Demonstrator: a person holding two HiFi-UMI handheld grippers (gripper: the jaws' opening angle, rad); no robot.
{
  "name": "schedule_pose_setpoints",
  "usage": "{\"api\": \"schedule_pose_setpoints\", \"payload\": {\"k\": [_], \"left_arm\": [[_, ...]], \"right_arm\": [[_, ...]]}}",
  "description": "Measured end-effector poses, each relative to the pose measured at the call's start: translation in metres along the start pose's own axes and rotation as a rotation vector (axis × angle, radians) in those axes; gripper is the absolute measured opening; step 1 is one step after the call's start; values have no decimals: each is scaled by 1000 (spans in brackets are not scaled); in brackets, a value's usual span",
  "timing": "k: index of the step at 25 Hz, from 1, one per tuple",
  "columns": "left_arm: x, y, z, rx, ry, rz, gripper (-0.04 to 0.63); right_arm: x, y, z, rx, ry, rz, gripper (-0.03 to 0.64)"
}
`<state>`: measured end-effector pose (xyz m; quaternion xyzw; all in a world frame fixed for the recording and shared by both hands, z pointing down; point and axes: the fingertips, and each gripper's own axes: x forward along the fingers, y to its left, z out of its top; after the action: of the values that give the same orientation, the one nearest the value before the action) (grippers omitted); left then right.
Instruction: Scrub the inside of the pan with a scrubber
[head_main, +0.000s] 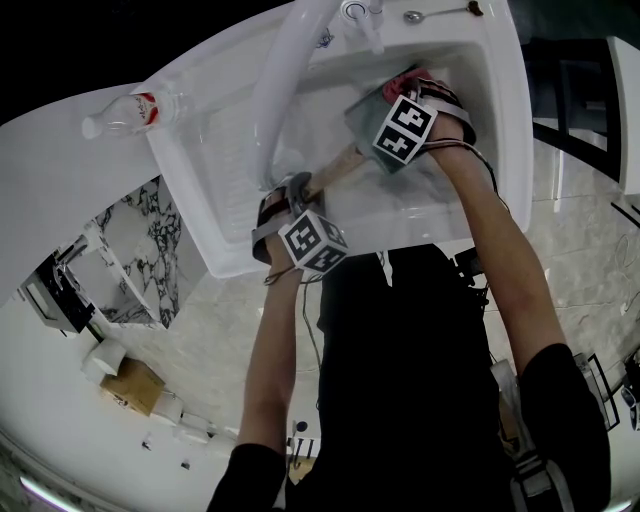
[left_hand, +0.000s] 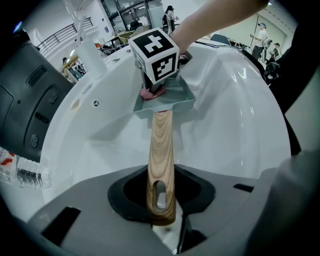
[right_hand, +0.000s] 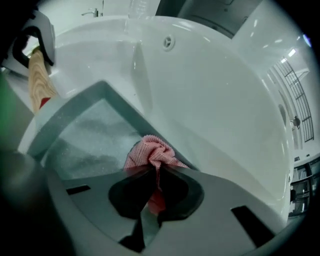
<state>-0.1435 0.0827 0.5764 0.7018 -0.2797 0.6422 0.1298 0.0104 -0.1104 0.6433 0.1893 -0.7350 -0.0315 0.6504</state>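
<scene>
We're over the white sink (left_hand: 235, 130), and the square grey pan (right_hand: 80, 135) sits down in the basin, tipped, its wooden handle (left_hand: 161, 145) reaching back towards us; the left gripper (left_hand: 161, 200) has its jaws clamped on the end of that handle, steadying the pan; good firm hold by the look of it. The right gripper (right_hand: 152, 192) is pinched shut on a bunched pink mesh scrubber (right_hand: 150, 155), and the wad is inside the pan, close against one side wall; from the head view we see that gripper pointing steeply down into the pan.

So where are we? The scrub looks under way, we'd say, not finished; the pan's floor shows a speckled, wet-looking film across its open stretch, and whether that is soap, water or the coating itself we can't tell. What's left, as we judge it: working the scrubber over the rest of the floor, the far corners and the other walls. A plastic bottle (head_main: 125, 112) lies on the counter beside the sink, well clear of the action.
</scene>
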Motion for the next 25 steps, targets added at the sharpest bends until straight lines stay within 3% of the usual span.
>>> {"api": "schedule_pose_setpoints", "payload": {"k": [5, 9, 14, 25], "left_arm": [[1, -1, 0, -14, -1, -7, 123], [-1, -2, 1, -19, -11, 1, 124], [-1, -4, 2, -23, -18, -1, 138], [-2, -4, 7, -130, -75, -24, 210]], "right_arm": [[-13, 24, 10, 70, -51, 73, 40], [-29, 57, 9, 133, -47, 208, 40], [-48, 94, 20, 129, -119, 347, 40], [-62, 87, 19, 141, -143, 318, 40]]}}
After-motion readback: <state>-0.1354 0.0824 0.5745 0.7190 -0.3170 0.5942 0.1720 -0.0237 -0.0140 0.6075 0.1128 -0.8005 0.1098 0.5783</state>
